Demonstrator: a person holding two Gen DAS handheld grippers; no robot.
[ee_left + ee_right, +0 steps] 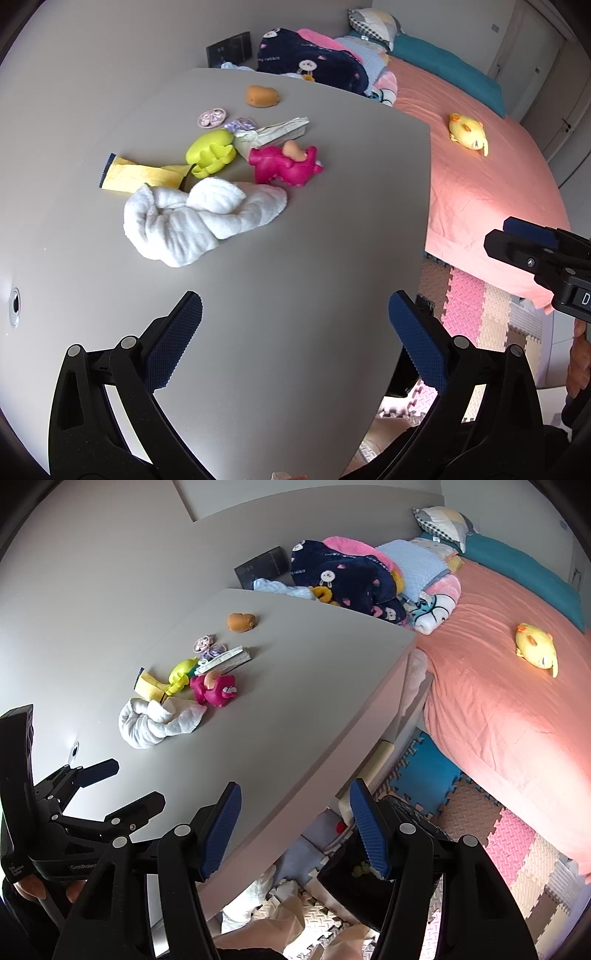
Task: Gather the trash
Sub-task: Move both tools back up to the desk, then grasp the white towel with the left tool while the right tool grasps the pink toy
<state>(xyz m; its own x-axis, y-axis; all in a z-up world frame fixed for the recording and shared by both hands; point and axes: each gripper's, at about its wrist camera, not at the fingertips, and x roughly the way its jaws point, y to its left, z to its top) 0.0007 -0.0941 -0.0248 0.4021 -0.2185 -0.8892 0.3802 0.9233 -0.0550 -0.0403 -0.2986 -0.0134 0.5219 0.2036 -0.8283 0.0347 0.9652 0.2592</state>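
A clutter pile lies on the grey table point(295, 258): a crumpled white cloth point(199, 218), a yellow cloth point(140, 175), a lime green toy point(210, 151), a pink toy point(286, 164), a crumpled paper wrapper point(280, 131), small purple wrappers point(212, 117) and an orange toy point(261, 96). My left gripper point(295, 332) is open and empty, over the table's near part, short of the white cloth. My right gripper point(295, 827) is open and empty, over the table's front right edge. The pile point(177, 694) lies far ahead of it. The left gripper point(122, 786) shows at lower left.
A bed with a pink sheet point(480, 177) stands right of the table, with a yellow plush duck point(467, 133), folded blankets point(314, 59) and pillows. Coloured foam mats point(509, 842) cover the floor. A dark bin point(354, 878) sits below the table edge.
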